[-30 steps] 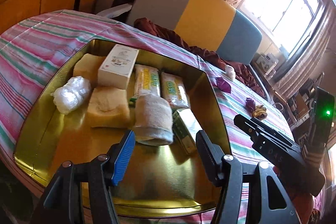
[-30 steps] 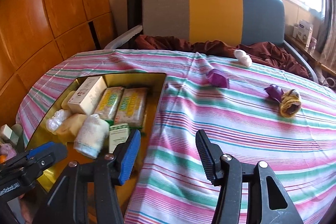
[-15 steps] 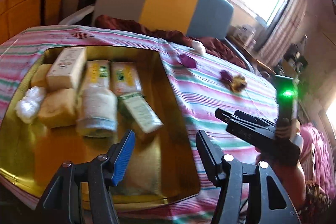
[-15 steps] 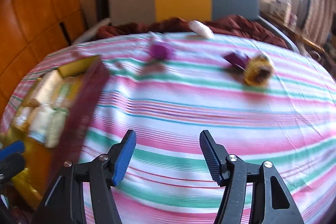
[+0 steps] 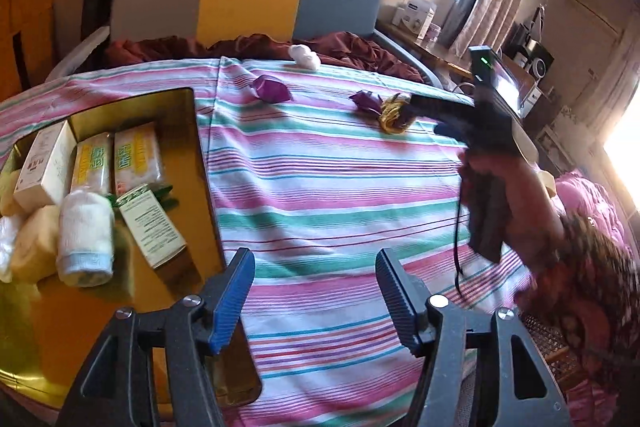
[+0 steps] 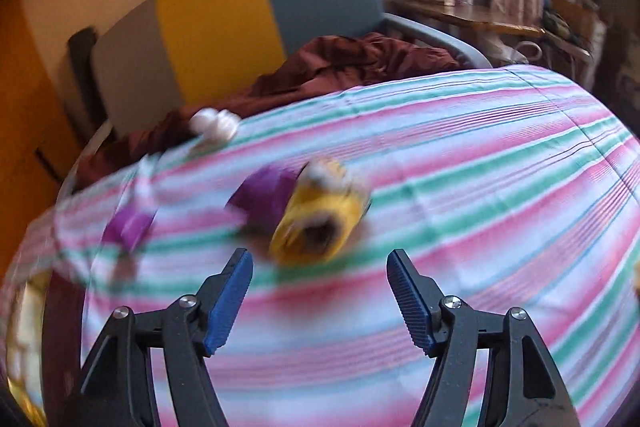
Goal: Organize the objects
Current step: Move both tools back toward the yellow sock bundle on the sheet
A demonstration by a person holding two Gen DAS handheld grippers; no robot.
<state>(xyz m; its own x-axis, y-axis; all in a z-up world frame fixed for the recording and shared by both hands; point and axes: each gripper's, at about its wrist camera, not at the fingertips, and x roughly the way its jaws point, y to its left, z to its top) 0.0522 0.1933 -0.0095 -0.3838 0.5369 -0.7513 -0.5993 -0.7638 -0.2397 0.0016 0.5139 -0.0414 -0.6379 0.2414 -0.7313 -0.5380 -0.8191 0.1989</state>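
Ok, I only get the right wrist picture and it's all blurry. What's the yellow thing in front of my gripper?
Observer: The left wrist view shows it sharp: a yellow roll lying against a purple wrapper on the striped cloth.
Operator: Where's the tray?
Observer: The gold tray sits at the cloth's left side, holding boxes, packets and a towel roll.
Operator: Am I touching the roll?
Observer: From the side, the right gripper has its tips right at the roll, but I can't tell if they touch. Its jaws are opening, with nothing between them.
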